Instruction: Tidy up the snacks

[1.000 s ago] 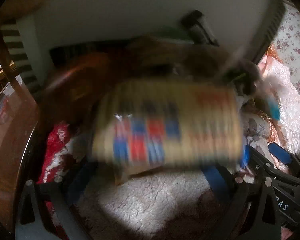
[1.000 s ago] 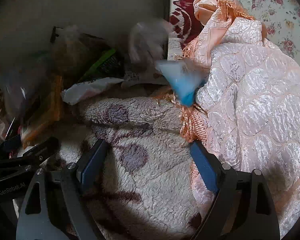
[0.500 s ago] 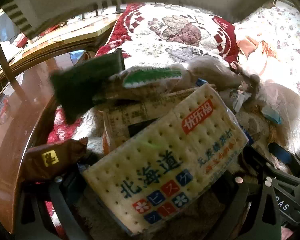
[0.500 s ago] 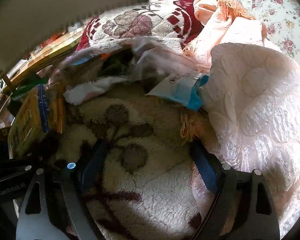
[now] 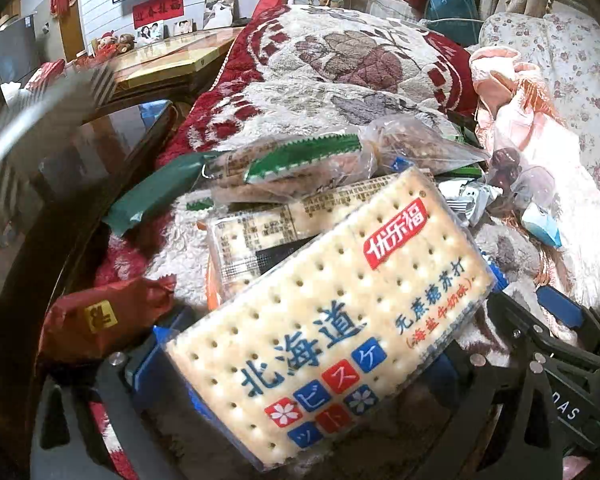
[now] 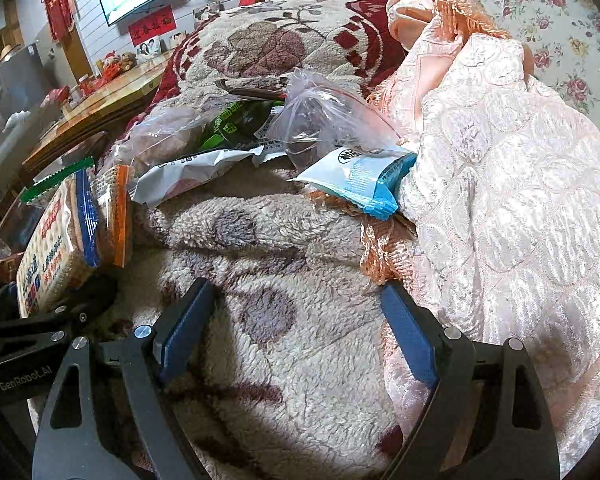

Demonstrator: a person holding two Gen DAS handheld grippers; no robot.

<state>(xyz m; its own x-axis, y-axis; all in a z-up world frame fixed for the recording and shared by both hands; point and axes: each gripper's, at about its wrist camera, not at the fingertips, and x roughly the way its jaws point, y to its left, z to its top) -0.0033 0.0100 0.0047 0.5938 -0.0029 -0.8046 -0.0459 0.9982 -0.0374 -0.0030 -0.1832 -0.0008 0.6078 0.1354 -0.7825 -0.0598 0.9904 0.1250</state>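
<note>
A heap of snack packs lies on a fluffy cream blanket (image 6: 284, 360). The big cracker pack (image 5: 332, 320) with blue lettering rests tilted across my left gripper (image 5: 324, 320), whose jaws stand wide apart under it. Behind it are a second cracker pack (image 5: 260, 236), a clear bag with a green edge (image 5: 300, 168), a dark green packet (image 5: 156, 196) and a red-brown packet (image 5: 104, 316). My right gripper (image 6: 296, 296) is open over bare blanket with nothing between its fingers. Ahead of it lie a blue-white packet (image 6: 360, 180), a clear zip bag (image 6: 324, 120) and a white packet (image 6: 188, 172).
A pink quilted cover (image 6: 500, 160) is bunched along the right. A red and cream floral blanket (image 5: 340, 60) rises behind the heap. A blurred white slatted basket (image 5: 32, 128) hangs at the upper left, over a dark glossy tabletop (image 5: 80, 160). A wooden table (image 5: 160, 64) stands beyond.
The white basket that covered the view has gone up and off to the left. The snacks have spilled onto the blanket, and the cracker pack has landed across my left gripper.
</note>
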